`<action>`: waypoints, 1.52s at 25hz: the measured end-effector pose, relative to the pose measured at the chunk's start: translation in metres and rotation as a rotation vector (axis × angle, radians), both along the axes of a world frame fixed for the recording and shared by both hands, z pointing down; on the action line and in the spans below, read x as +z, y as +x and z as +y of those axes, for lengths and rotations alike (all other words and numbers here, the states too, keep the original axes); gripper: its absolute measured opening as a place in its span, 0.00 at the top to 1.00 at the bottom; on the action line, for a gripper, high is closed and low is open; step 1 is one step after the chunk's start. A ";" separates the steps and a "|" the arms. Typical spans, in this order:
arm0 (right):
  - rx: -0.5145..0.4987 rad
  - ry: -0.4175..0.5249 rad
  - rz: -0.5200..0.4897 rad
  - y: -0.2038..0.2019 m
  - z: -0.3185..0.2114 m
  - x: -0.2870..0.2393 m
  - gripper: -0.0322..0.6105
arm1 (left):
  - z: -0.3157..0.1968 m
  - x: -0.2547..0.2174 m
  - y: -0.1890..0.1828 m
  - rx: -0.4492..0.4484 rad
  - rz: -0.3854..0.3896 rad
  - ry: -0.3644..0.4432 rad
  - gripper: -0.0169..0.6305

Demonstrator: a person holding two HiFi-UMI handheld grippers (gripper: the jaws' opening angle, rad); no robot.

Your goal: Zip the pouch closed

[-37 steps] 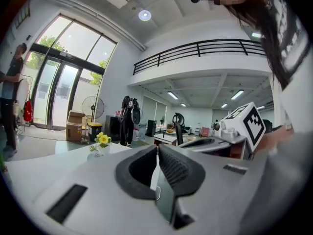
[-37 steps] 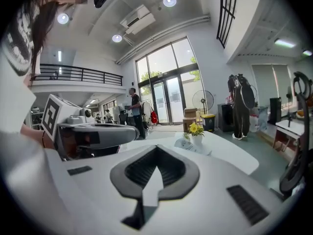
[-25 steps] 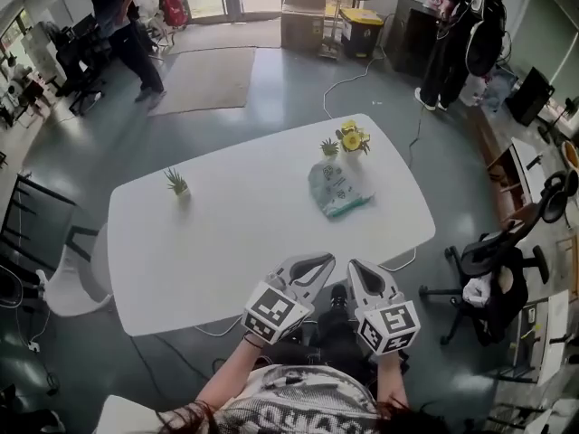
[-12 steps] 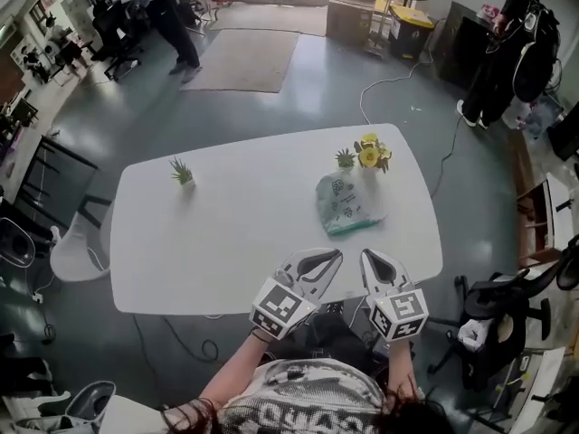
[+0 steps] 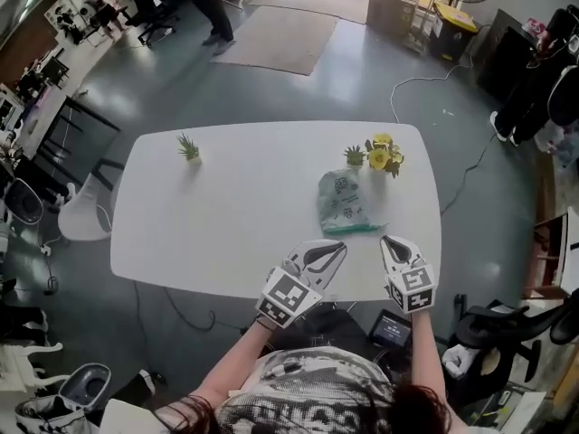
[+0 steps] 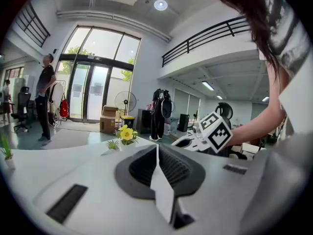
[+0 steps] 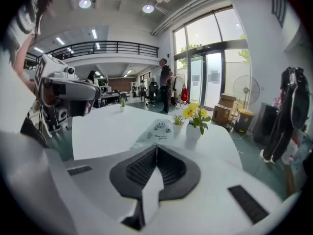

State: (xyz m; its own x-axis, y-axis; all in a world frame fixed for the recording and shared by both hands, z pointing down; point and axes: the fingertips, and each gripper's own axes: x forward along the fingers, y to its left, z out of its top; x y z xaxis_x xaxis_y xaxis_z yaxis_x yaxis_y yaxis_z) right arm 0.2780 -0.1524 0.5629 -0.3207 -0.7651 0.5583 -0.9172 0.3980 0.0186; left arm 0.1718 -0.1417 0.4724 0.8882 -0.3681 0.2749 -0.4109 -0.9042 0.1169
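A clear printed pouch [image 5: 344, 202] with a teal zip edge lies on the white table [image 5: 226, 215], near its right end; it also shows beyond the right jaws as the pouch [image 7: 157, 131]. My left gripper [image 5: 336, 248] hovers at the table's near edge, just short of the pouch, its jaws shut and empty. My right gripper [image 5: 390, 240] hangs to the right of it, also shut with nothing between the jaws. In the left gripper view the left gripper [image 6: 156, 148] points across the table and the right gripper's marker cube [image 6: 215, 131] shows beside it.
A small pot of yellow flowers [image 5: 382, 155] and a tiny green plant [image 5: 353, 156] stand just behind the pouch. Another small plant [image 5: 188, 146] stands at the table's far left. A person [image 5: 210, 3] walks on the floor beyond. Chairs stand at both ends.
Both grippers have moved forward from over my lap to the table's near edge, closer to the pouch. The head view has shifted with them. The person in the background has walked on.
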 end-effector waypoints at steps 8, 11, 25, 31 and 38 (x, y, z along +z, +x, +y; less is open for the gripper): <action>-0.272 -0.168 0.129 0.042 -0.029 0.068 0.84 | -0.010 0.011 0.021 -0.052 -0.029 -0.004 0.94; -0.408 -0.231 0.192 0.045 -0.031 0.086 0.81 | -0.011 0.018 0.028 -0.054 -0.050 -0.016 0.94; -0.813 -0.357 0.409 0.037 -0.041 0.125 0.85 | -0.015 0.043 0.028 -0.080 -0.125 -0.072 0.94; -0.661 -0.410 0.147 0.015 -0.031 0.105 0.92 | -0.013 0.060 0.026 -0.053 -0.163 -0.113 0.94; -0.493 -0.373 -0.098 -0.041 -0.010 0.077 0.93 | -0.006 0.113 0.020 0.011 -0.257 -0.194 0.94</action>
State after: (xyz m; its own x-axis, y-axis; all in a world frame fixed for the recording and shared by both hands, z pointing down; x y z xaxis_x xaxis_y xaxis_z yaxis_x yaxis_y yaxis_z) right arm 0.2369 -0.1629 0.6396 -0.6499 -0.2732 0.7092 -0.6144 0.7382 -0.2786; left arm 0.1918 -0.1482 0.5854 0.7845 -0.2776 0.5545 -0.4395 -0.8797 0.1815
